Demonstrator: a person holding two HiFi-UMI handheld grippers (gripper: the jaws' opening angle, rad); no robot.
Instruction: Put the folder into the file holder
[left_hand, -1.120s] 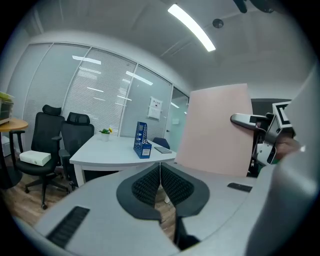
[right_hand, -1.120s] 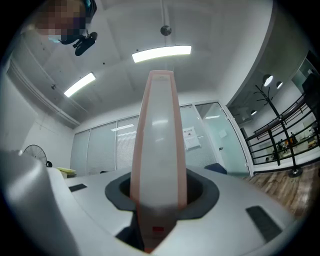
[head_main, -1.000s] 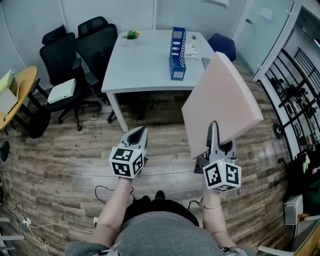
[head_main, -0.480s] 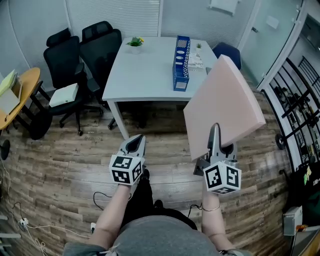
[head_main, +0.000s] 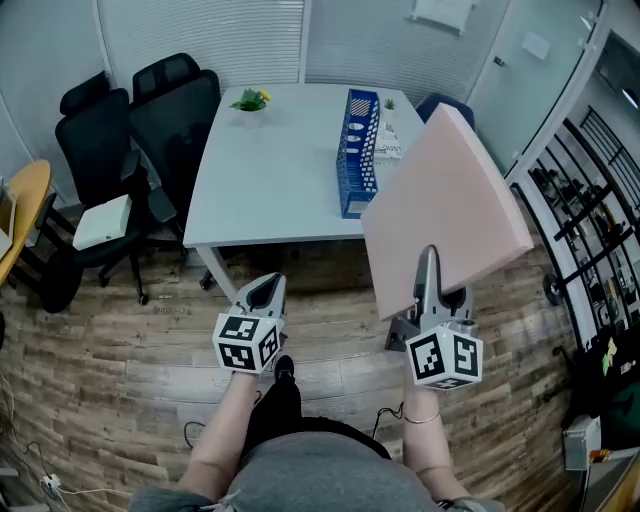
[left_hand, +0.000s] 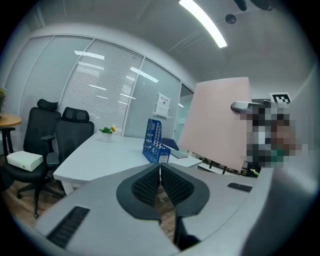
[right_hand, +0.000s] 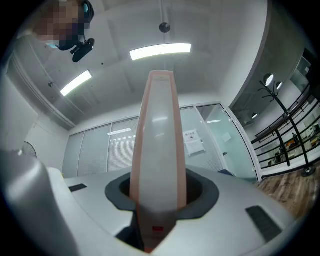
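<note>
Right gripper (head_main: 429, 262): jaws clamped on the lower edge of the pink folder (head_main: 445, 205). In the right gripper view the folder stands edge-on between the pads, a pale spine with pink covers either side.

Folder: held in the air, tilted, with its broad face turned up and to the left. Its lower part is over the wooden floor (head_main: 120, 330), just off the near right corner of the table (head_main: 260, 190). Its upper corner overlaps the table's right edge in the head view; whether it actually hangs over the table is hard to judge from that angle.

Left gripper (head_main: 264, 290): jaws closed together with nothing between them, low over the floor in front of the table's near edge.

File holder (head_main: 358, 150): blue, upright, on the table towards its right edge, its long side running from far edge to near edge. Well apart from the folder.

Small potted plant (head_main: 250, 100) at the far left corner of the table. Two black office chairs (head_main: 150, 110) beside the left edge.
</note>
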